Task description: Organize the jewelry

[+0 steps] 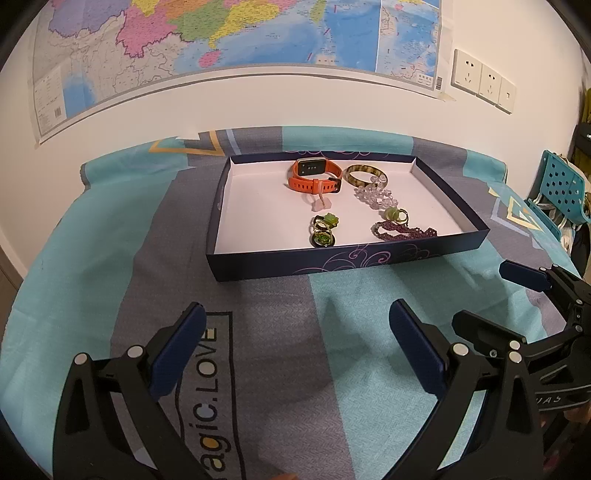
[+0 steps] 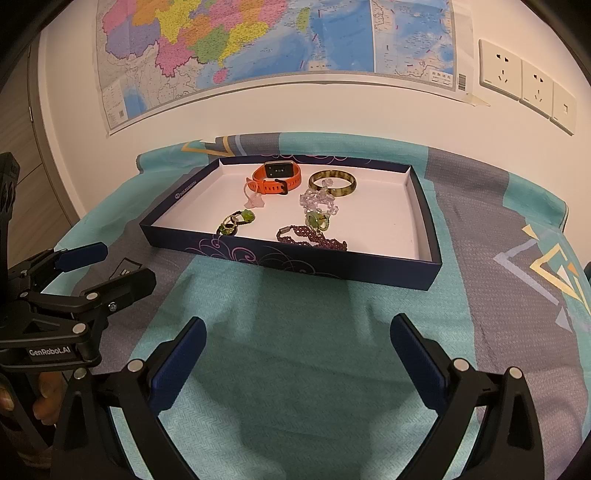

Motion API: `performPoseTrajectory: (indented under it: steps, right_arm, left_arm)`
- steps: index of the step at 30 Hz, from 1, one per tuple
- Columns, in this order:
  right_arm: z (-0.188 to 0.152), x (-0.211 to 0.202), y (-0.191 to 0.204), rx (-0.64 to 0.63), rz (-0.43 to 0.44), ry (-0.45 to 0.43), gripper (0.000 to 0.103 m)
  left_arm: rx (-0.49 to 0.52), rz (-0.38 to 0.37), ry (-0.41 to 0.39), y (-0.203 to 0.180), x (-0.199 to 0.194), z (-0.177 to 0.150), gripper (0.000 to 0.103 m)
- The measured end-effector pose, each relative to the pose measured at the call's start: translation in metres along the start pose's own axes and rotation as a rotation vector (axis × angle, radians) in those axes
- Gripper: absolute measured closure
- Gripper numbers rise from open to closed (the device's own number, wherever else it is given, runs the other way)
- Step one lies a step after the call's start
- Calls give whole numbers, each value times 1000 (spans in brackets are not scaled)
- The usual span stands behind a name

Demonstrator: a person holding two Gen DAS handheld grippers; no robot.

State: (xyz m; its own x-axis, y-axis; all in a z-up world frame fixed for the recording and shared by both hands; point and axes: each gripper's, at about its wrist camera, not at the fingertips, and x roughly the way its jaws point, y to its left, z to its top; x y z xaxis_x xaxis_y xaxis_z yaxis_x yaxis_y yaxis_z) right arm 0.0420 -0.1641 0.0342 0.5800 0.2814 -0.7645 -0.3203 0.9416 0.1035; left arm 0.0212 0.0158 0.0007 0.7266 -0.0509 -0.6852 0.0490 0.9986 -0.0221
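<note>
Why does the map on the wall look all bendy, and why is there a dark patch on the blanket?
Both wrist views use fisheye lenses, so the map bows and the corners go black. In the right wrist view a soft shadow darkens the cloth before the tray; the left wrist view shows a fainter one.

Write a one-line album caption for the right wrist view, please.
Open right gripper faces a dark box lid holding an orange watch, bangle and beads.
</note>
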Motion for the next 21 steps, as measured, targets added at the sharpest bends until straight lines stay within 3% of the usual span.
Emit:
performPoseTrajectory:
  steps: [21]
  right_arm:
    - [1,-1,-1,3,0,0,7]
  left_arm:
    - [1,1,2,0,1,0,5]
